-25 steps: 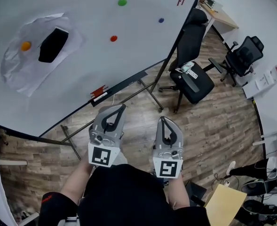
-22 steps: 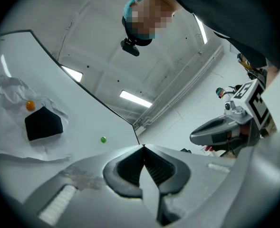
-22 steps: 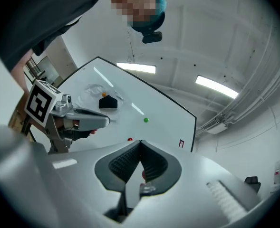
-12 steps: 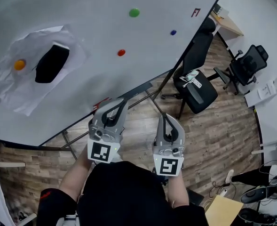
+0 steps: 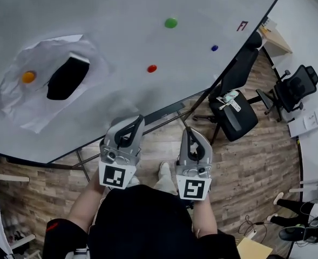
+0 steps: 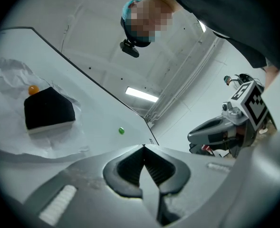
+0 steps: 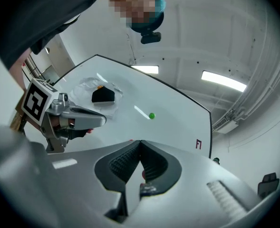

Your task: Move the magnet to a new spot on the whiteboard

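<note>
The whiteboard (image 5: 121,9) carries a green magnet (image 5: 171,22), a red magnet (image 5: 151,68), a small blue magnet (image 5: 214,48) and an orange magnet (image 5: 28,77). The orange one pins a crumpled white sheet (image 5: 24,104) beside a black eraser (image 5: 67,78). My left gripper (image 5: 140,118) and right gripper (image 5: 187,129) hang side by side below the board's lower edge, both shut and empty, clear of the board. In the left gripper view the closed tips (image 6: 143,147) point toward the green magnet (image 6: 121,131). The right gripper (image 7: 140,141) also faces the green magnet (image 7: 151,115).
The board's tray edge and metal stand legs (image 5: 164,115) run just ahead of the grippers. A black office chair (image 5: 234,112) stands at the right of the board, and another chair (image 5: 296,82) is farther right. Wooden floor lies below.
The board and its magnets have slid right and down in the head view as the head turned. Both grippers stay shut and almost where they were.
</note>
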{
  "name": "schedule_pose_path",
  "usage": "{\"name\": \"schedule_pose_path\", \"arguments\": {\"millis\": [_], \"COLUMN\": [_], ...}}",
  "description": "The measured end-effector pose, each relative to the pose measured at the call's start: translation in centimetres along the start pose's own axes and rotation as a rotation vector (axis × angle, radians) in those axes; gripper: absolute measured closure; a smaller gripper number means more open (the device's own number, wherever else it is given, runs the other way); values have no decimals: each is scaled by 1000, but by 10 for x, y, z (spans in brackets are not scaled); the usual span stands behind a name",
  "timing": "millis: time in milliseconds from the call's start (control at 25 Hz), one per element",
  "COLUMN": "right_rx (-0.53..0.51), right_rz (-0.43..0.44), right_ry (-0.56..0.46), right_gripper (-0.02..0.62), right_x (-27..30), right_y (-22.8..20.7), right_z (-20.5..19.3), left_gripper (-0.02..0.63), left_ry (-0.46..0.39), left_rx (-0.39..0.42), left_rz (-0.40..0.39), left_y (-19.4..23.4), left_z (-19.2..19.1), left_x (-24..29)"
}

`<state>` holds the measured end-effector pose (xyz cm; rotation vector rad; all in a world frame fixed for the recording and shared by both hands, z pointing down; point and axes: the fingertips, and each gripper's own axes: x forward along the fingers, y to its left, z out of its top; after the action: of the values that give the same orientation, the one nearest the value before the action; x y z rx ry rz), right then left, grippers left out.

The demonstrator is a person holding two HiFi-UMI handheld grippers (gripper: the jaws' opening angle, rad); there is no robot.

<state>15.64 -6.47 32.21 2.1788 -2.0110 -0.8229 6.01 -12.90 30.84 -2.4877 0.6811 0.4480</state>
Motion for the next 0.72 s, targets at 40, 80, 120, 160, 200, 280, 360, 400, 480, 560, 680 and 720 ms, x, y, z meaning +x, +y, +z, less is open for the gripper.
{"name": "schedule_pose_path", "arguments": {"millis": [40, 80, 120, 160, 200, 280, 360, 400, 480, 560, 680, 720], "right_rx": [4, 6, 7, 10, 13, 19, 29, 36, 43, 45, 50, 53], "right_rz": [12, 25, 40, 58, 77, 110, 135, 147, 175, 203, 235, 245], "right_ry": [-10, -22, -32, -38, -43, -57, -73, -83, -102, -118, -137, -145], "right_gripper": [595, 595, 594, 595, 595, 595, 595, 595, 595, 595, 594, 595], "right_x": [5, 11, 16, 21, 25, 36, 48, 54, 65, 76, 91, 96], "right_y": [0, 0, 1, 1, 1, -2, -6, -8, -11, -13, -16, -17], "right_z": [-1, -1, -2, -4, -6, -10, -13, -14, -15, -18, -22, -23], "left_gripper": [604, 604, 604, 604, 604, 604, 604, 604, 604, 604, 604, 604], "left_ry": [6, 14, 21, 29, 36, 48, 61, 69, 84, 98, 117, 123], "left_rx": [7, 15, 24, 31, 37, 50, 67, 76, 87, 98, 115, 122], "left_rz": [14, 29, 47, 66, 84, 116, 143, 157, 187, 214, 251, 261], "left_y": [3, 7, 10, 13, 16, 20, 23, 25, 30, 34, 38, 40], "left_z": [-2, -4, -6, -8, -9, -12, -15, -17, -20, -24, -29, -31], "left_x": [0, 0, 1, 1, 3, 6, 11, 13, 17, 21, 25, 26]}}
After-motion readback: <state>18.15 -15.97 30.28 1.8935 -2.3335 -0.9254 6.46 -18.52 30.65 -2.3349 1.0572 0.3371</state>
